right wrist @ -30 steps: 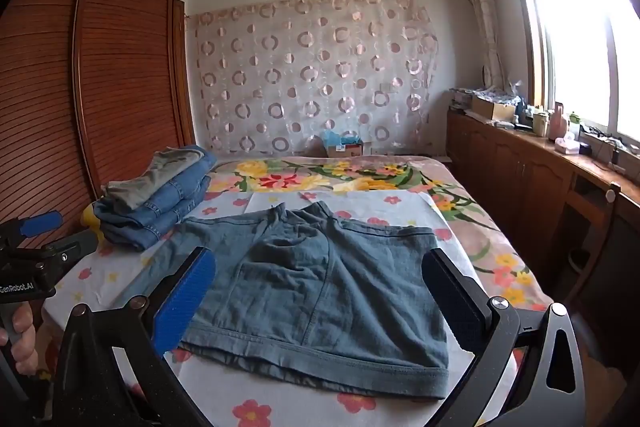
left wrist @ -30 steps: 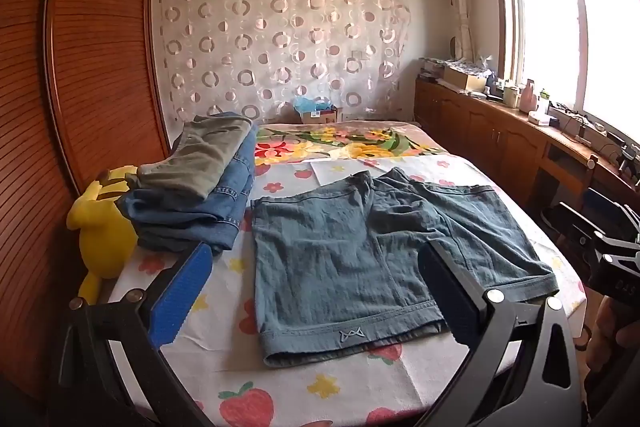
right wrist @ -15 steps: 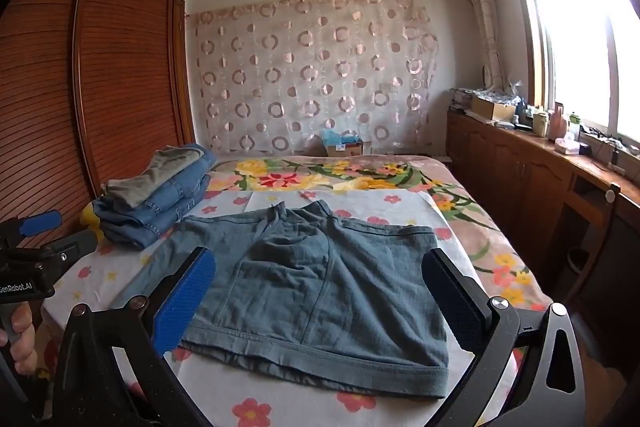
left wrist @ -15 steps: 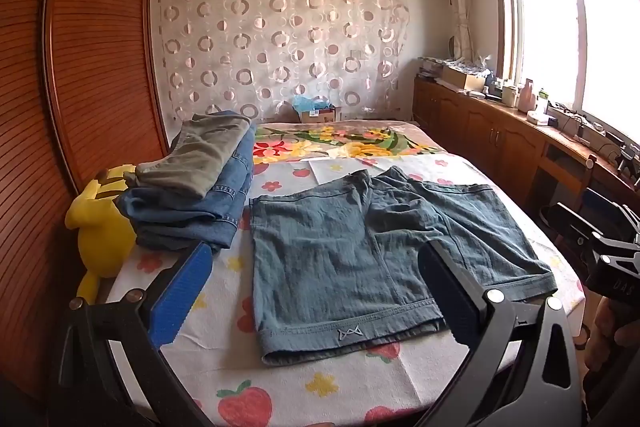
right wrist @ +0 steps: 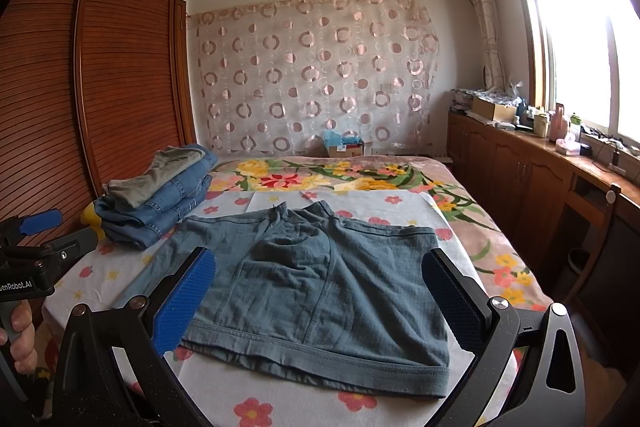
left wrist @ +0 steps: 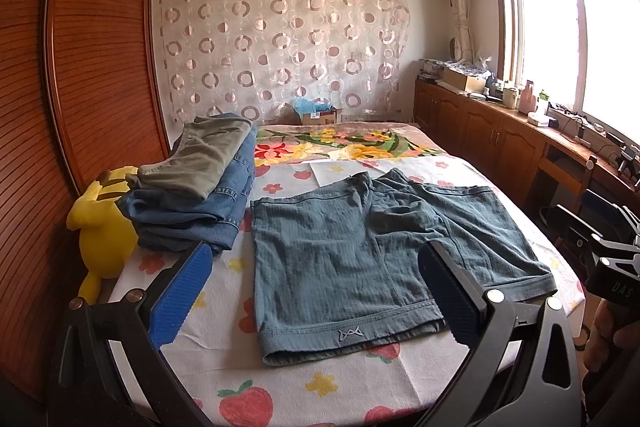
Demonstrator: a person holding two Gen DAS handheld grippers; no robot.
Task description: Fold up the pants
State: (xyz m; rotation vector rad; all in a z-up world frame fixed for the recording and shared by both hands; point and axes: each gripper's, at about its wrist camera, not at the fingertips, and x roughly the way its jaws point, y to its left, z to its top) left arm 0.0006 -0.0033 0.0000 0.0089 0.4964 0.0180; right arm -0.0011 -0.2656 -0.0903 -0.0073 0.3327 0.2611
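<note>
Teal-grey shorts (left wrist: 372, 251) lie spread flat on the flowered sheet of the bed, both legs side by side, one hem edge nearest me. The right wrist view has the same shorts (right wrist: 316, 291) just past its fingers. My left gripper (left wrist: 316, 287) hovers open above the near edge of the bed, its blue pads wide apart and nothing between them. My right gripper (right wrist: 320, 287) is also open and empty, above the near hem. Each view catches the other gripper at its edge, held by a hand.
A stack of folded jeans and olive pants (left wrist: 200, 187) sits at the left of the bed (left wrist: 208, 347), next to a yellow plush toy (left wrist: 104, 227). A wooden wardrobe (left wrist: 92, 67) lines the left side; cabinets (left wrist: 500, 143) under the window line the right.
Both grippers have stayed open and almost still. The left view has shifted very slightly; the shorts have not moved.
</note>
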